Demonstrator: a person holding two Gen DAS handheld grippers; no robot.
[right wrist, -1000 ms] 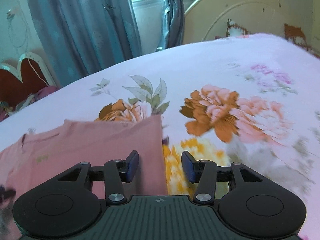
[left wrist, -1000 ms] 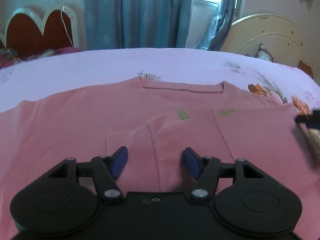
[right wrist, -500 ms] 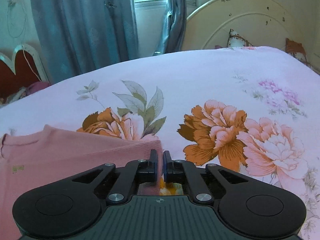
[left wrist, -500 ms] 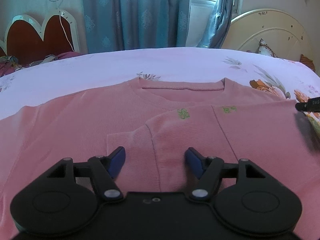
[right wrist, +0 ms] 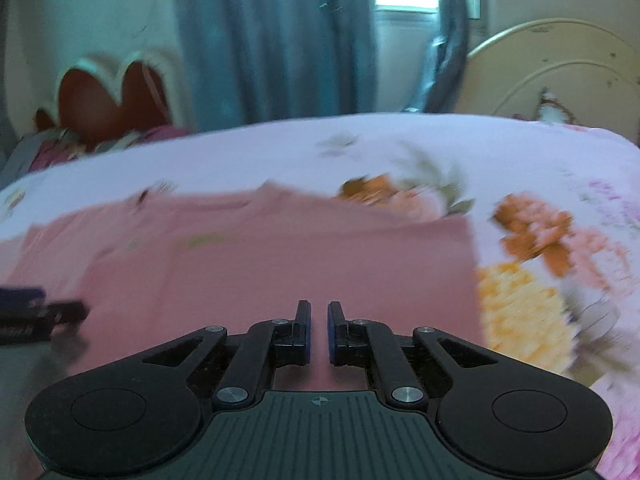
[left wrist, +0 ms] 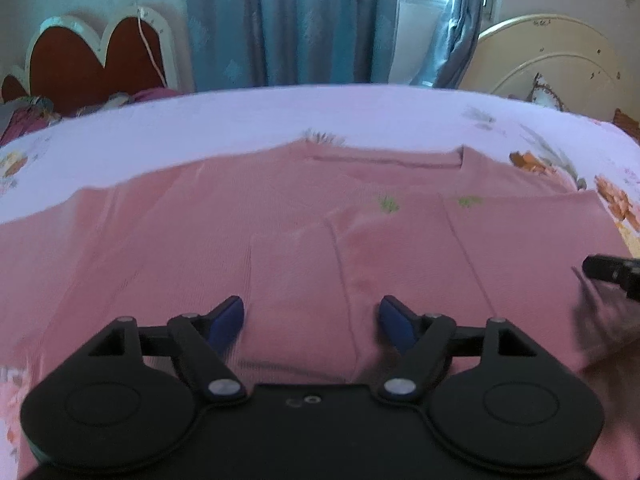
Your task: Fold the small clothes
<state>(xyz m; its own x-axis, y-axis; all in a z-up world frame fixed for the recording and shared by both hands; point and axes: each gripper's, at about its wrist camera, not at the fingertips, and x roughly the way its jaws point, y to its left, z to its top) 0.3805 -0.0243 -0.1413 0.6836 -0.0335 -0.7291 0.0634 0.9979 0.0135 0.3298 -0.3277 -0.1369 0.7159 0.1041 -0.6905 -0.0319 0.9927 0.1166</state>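
Observation:
A pink knit sweater [left wrist: 304, 216] lies flat on the bed, its right side and sleeve folded in over the front; it also shows in the right wrist view [right wrist: 280, 264]. My left gripper [left wrist: 311, 320] is open just above the folded sleeve's cuff, near the sweater's lower middle. My right gripper [right wrist: 319, 330] has its jaws nearly together with a thin gap, over the folded right part of the sweater; no cloth shows between them. The right gripper's tip shows at the right edge of the left wrist view [left wrist: 612, 270].
The floral bedsheet [right wrist: 532, 248] spreads to the right of the sweater. A cream headboard [left wrist: 552, 60] stands at the back right, a red heart-shaped one [left wrist: 96, 64] at the back left, and blue curtains [left wrist: 292, 20] behind.
My right gripper shut at the sweater's right edge, then swung left over the sweater; the view is motion-blurred. My left gripper stayed open and drew back slightly.

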